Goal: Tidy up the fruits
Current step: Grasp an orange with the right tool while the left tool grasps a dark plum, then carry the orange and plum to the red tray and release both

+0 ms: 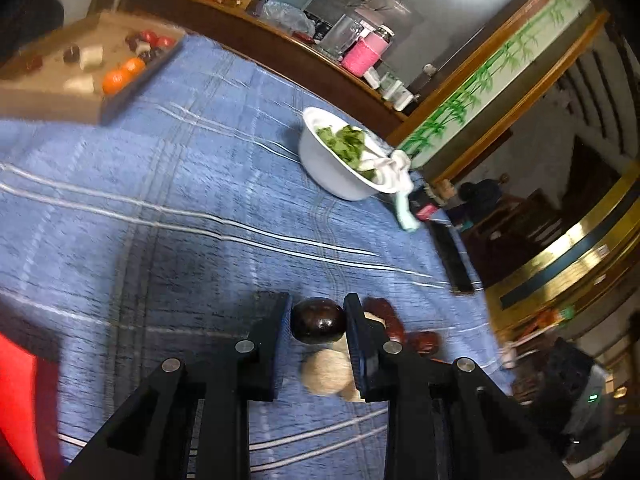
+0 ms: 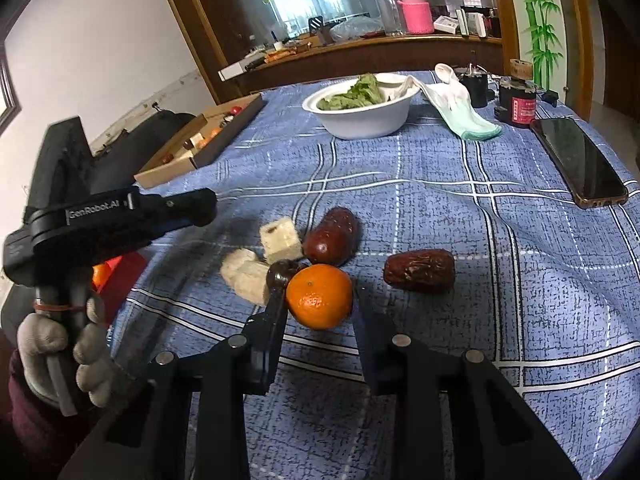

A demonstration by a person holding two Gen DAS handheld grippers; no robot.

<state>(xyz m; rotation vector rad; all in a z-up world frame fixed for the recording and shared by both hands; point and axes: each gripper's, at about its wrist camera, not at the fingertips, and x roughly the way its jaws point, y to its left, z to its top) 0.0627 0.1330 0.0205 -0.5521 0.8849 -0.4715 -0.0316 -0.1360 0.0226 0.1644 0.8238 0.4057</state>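
From my left wrist camera, my left tongs (image 1: 318, 320) are pressed onto a dark plum (image 1: 318, 321), pinching it between both pads above the blue checked tablecloth (image 1: 180, 208). Just below and behind the plum, nearer my tongs' base, lies a pale round piece (image 1: 326, 372) on the cloth. Just beyond my right-hand finger sit two red dates (image 1: 404, 332), partly hidden by that finger. Far ahead and to the left of the tongs is the cardboard tray (image 1: 52, 100), holding oranges (image 1: 120, 76), dark red fruits and pale cubes. Ahead and to the right stands a white bowl (image 1: 324, 168) of green leaves, with a cloth draped over its rim.

From my right wrist camera, my right tongs (image 2: 318, 300) are pinching an orange (image 2: 319, 295), its sides against both fingers. Just left of the orange, touching my left finger's tip, is a small dark fruit (image 2: 280, 274). Beyond that lie pale cubes (image 2: 280, 240) and, just ahead of the orange, a red date (image 2: 332, 236). Another wrinkled date (image 2: 419, 270) lies to the right of the tongs, apart from the others. Far ahead on the left is the tray (image 2: 208, 148); straight ahead, the bowl (image 2: 360, 116). A phone (image 2: 580, 160) lies far right. At the left edge a gloved hand (image 2: 60, 348) grips the other black gripper's handle.
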